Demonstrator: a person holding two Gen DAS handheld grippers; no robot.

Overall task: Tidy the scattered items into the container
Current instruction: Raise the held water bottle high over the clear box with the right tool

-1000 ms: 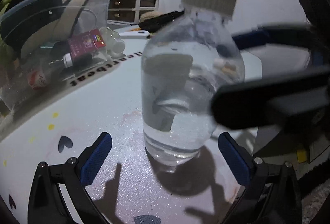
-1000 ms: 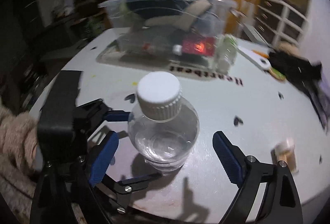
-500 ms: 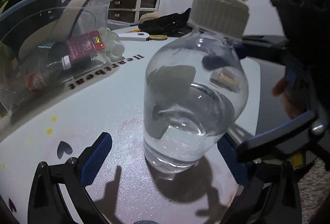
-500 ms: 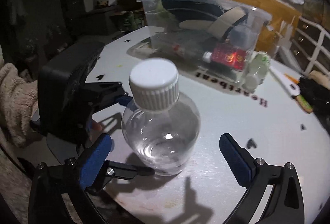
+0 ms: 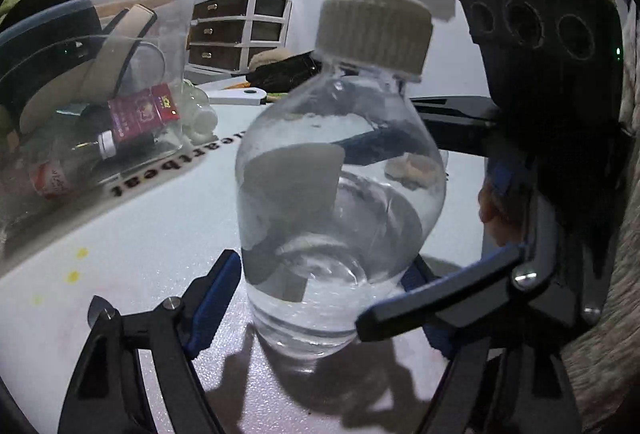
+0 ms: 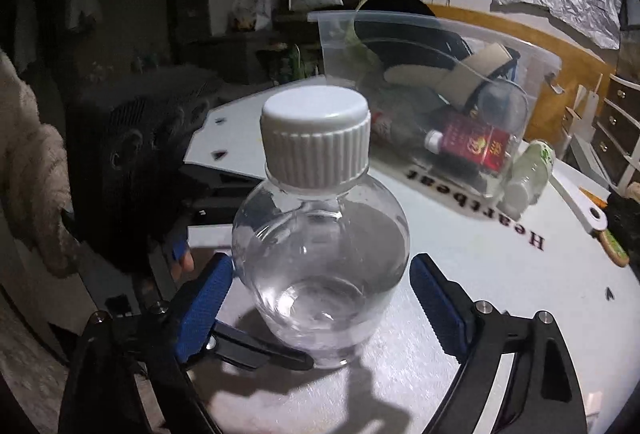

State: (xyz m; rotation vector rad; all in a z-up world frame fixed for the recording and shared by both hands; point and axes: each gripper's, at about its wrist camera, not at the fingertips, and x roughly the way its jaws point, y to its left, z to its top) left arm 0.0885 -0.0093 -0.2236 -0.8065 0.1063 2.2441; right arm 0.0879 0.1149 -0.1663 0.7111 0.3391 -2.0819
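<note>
The clear bottle (image 6: 320, 258) with a white ribbed cap (image 6: 315, 144) stands upright on the white surface (image 6: 500, 274). The jaws of both the left gripper (image 5: 320, 302) and the right gripper (image 6: 320, 298) flank its base, spread wide, blue pads close to the plastic. The clear container (image 6: 432, 82), crowded with items, sits well beyond. A peeler (image 6: 580, 206) lies near the surface's far edge.

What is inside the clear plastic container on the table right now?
In the clear container: a dark red box, a white-capped bottle, a tan strap and a black item. Anything beneath that pile is covered.
</note>
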